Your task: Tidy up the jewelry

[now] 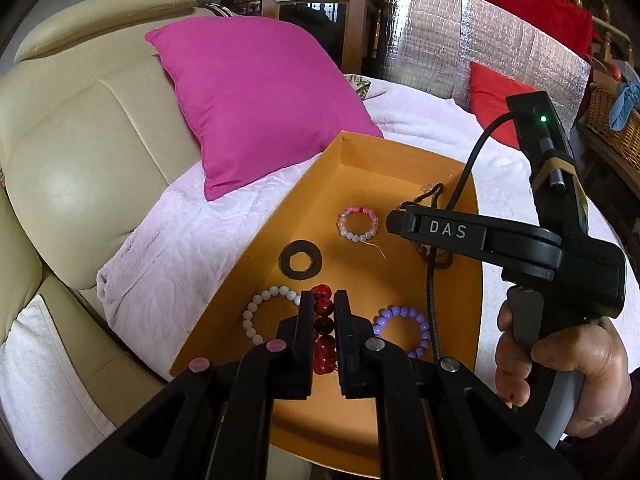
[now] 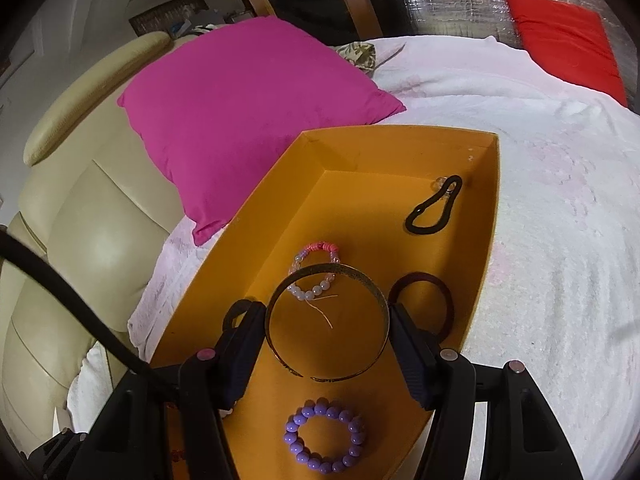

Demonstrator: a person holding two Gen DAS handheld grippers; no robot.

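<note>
Landmark: orange box (image 1: 400,168), sitting on the white blanket (image 1: 168,240), pink cushion (image 1: 256,108) at its left far corner.

Left to right inside the box, near end: white bead bracelet (image 1: 256,312) is lying flat by the left wall. Left gripper (image 1: 323,308) is pinching a red bead bracelet (image 1: 323,322), jaws pressed on the strand from both sides, probably to lift or place it without spilling beads. Purple bead bracelet (image 1: 404,330) is lying just right of that.

Mid-box: black ring (image 1: 299,261), then a pink-and-clear bead bracelet (image 1: 358,222) with a loose thread end.

Right gripper (image 2: 327,320) is clamping a gold bangle (image 2: 327,316) across its width, jaws spread wide against its outer sides, holding it over the box floor. Dark red hair tie (image 2: 424,304) is lying right of it, black loop (image 2: 434,206) toward the far right corner.

Readable text: "DAS" on the right gripper's body in the left wrist view. Pieces are being kept apart, likely so each stays separate.
</note>
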